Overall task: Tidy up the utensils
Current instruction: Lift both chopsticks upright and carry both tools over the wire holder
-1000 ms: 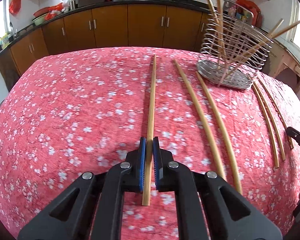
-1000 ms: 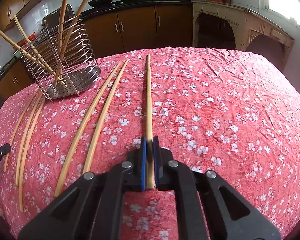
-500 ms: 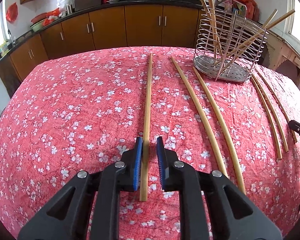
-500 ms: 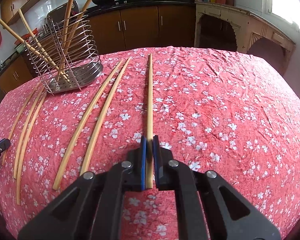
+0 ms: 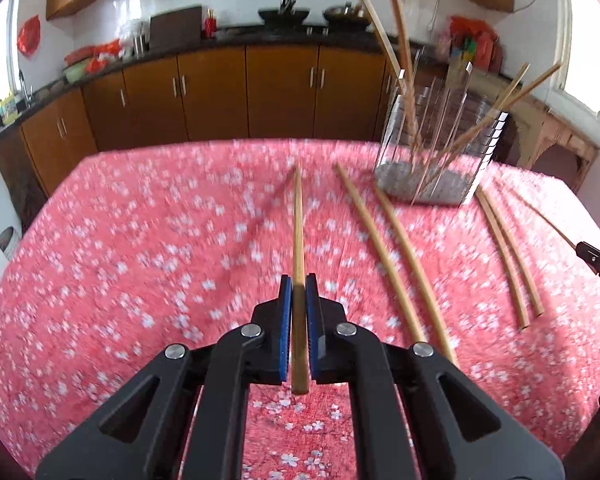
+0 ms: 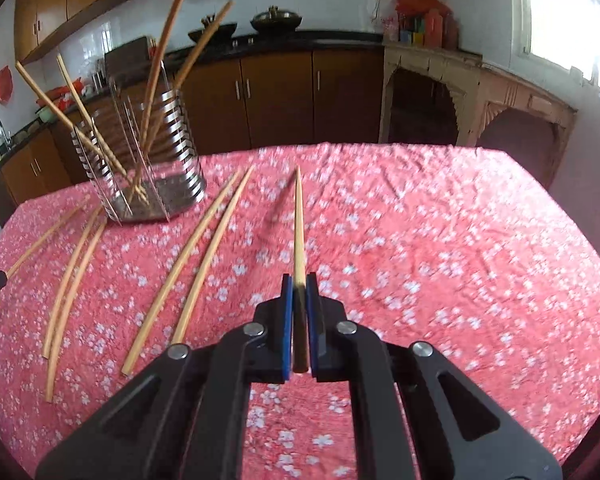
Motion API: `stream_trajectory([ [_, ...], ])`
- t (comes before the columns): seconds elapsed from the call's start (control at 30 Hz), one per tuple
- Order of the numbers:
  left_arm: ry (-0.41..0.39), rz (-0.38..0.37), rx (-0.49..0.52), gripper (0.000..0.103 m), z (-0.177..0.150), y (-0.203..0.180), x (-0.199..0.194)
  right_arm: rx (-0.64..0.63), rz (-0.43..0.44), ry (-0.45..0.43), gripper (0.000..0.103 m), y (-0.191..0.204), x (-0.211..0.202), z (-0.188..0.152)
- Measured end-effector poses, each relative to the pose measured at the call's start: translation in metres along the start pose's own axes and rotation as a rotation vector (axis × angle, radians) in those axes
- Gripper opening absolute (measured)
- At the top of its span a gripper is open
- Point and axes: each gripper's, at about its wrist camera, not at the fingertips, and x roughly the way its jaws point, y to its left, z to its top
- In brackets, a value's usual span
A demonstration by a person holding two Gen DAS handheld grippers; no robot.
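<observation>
Both chopsticks (image 5: 298, 240) (image 6: 299, 224) now off tablecloth (image 5: 140, 280).

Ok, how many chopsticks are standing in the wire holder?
4. In the right view, one pair of chopsticks leans left out of the holder, the other pair leans up and right. The open wires seem to hide none.

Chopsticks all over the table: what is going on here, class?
A person holds a gripper in each hand. The left gripper is shut on one chopstick, and the right gripper is shut on another chopstick. Each is lifted off the floral tablecloth. Several more lie loose on the cloth beside the wire holder, which already has some standing in it.
</observation>
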Motion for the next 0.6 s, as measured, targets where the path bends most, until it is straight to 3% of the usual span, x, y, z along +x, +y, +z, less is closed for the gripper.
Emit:
stream_trajectory([
  [0.3,-0.249,-0.045,-0.017,0.007,0.025,0.007,-0.055,0.008,0.051,-0.228,0.008,-0.012,-0.059,0.026],
  [0.6,-0.402,-0.066,-0.036,0.007,0.049,0.008,-0.096,0.034,0.116,-0.413,0.008,-0.018,-0.112,0.046],
])
